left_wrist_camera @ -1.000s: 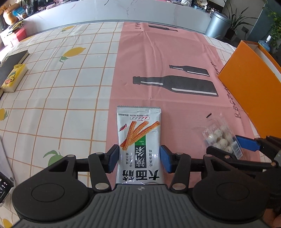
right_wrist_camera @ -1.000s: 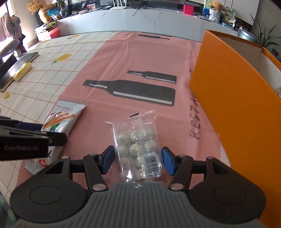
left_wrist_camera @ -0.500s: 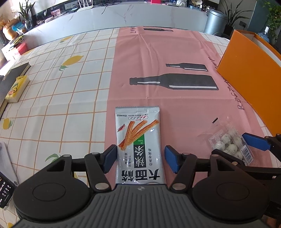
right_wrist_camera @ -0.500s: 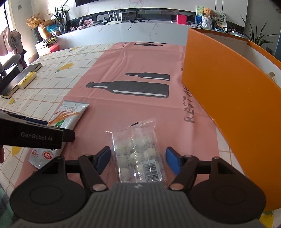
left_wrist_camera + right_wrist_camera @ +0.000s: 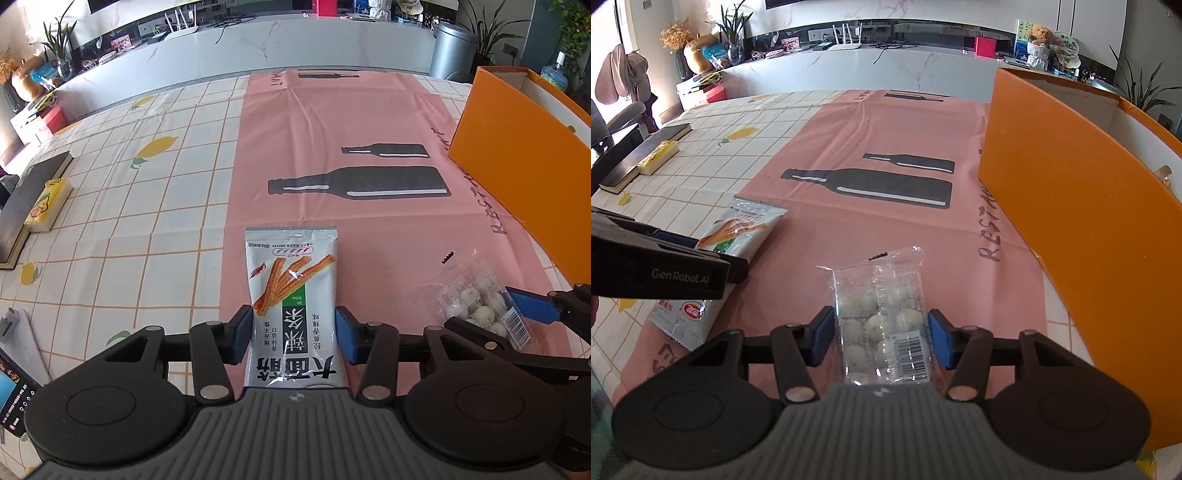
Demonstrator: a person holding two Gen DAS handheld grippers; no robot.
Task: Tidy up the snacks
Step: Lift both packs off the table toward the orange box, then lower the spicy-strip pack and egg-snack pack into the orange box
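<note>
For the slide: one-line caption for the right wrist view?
Right gripper straddles a clear pack of white balls, jaws open, beside the orange box.

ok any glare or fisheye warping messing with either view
Left wrist view: small glare spots on the silver snack packet, print readable; the table edge and orange box bow strongly. Right wrist view: bright window washes out the upper left; the clear bag of white balls shows sheen, barcode legible; left gripper looms dark.
</note>
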